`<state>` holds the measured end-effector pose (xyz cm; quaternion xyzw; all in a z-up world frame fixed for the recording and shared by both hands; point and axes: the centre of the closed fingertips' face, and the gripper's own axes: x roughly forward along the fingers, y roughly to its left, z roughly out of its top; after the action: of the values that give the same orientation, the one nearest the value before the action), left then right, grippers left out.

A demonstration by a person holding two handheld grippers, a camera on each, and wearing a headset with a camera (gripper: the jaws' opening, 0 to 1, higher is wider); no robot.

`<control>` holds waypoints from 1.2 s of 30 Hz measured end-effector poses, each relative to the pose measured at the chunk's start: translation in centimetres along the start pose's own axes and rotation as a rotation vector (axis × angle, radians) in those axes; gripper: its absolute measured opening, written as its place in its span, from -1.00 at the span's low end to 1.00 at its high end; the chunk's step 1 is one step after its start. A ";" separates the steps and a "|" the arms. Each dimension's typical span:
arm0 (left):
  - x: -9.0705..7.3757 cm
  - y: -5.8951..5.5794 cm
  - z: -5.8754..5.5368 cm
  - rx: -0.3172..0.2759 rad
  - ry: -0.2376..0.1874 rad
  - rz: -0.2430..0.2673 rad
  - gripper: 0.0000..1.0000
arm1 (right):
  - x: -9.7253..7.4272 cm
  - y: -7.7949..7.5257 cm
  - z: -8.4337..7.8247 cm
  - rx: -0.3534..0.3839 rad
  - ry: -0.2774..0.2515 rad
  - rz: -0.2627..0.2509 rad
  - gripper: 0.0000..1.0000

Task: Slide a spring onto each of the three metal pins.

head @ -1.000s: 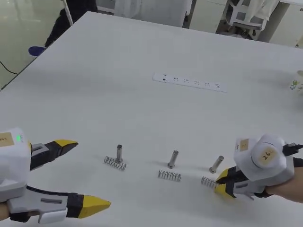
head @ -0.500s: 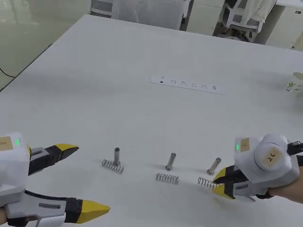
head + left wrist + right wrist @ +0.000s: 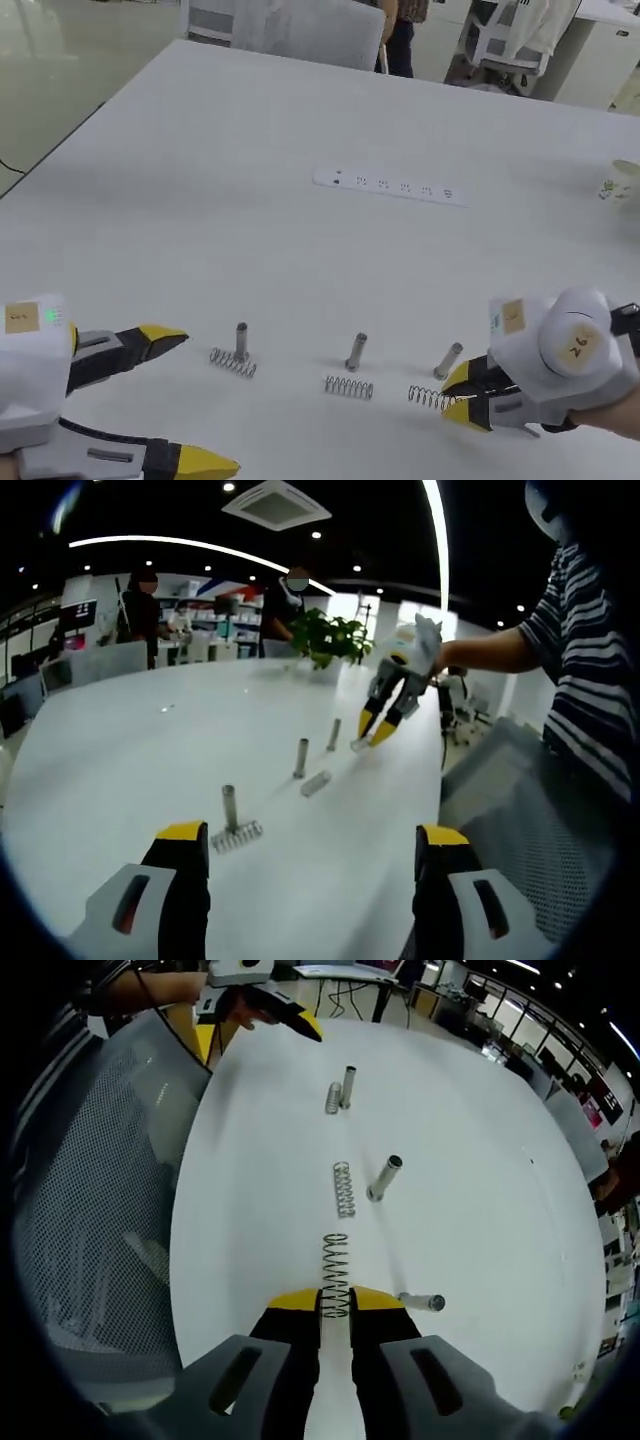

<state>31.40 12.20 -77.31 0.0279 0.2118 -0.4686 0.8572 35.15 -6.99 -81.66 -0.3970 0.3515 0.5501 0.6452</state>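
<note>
The right claw (image 3: 336, 1305) is closed on the near end of a coiled steel spring (image 3: 335, 1260), whose long axis runs straight ahead, with a short silver metal pin (image 3: 420, 1302) just right of the tips and the open left claw (image 3: 312, 835) well apart.

**Jaws Spread Wide Before a Row of Pins**

The left gripper (image 3: 312, 836) is held with its yellow-tipped jaws wide apart over the white table (image 3: 120, 750). Three pins are seen in a row. A spring (image 3: 238, 834) lies at the base of the nearest pin (image 3: 229, 806), and a second spring (image 3: 316, 783) just beside the middle pin (image 3: 300, 757). By the far pin (image 3: 334, 734), the right gripper (image 3: 374, 730) is pointed down at a third spring (image 3: 358, 745).
</note>
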 end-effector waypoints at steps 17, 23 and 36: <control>3.1 -2.5 0.2 0.023 0.021 -0.149 0.32 | -0.5 1.8 1.8 -0.063 -0.019 0.000 -0.84; 4.8 -3.1 1.3 0.038 -0.006 -0.189 0.21 | -0.3 2.3 2.4 -0.066 -0.028 0.008 -0.84; 7.3 -4.2 2.7 0.037 -0.060 -0.280 -0.13 | -0.4 3.2 3.6 -0.072 -0.045 0.023 -0.84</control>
<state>32.31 3.42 -77.08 -0.0002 0.1793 -0.5881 0.7887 31.98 -3.71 -80.11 -0.4033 0.3215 0.5785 0.6320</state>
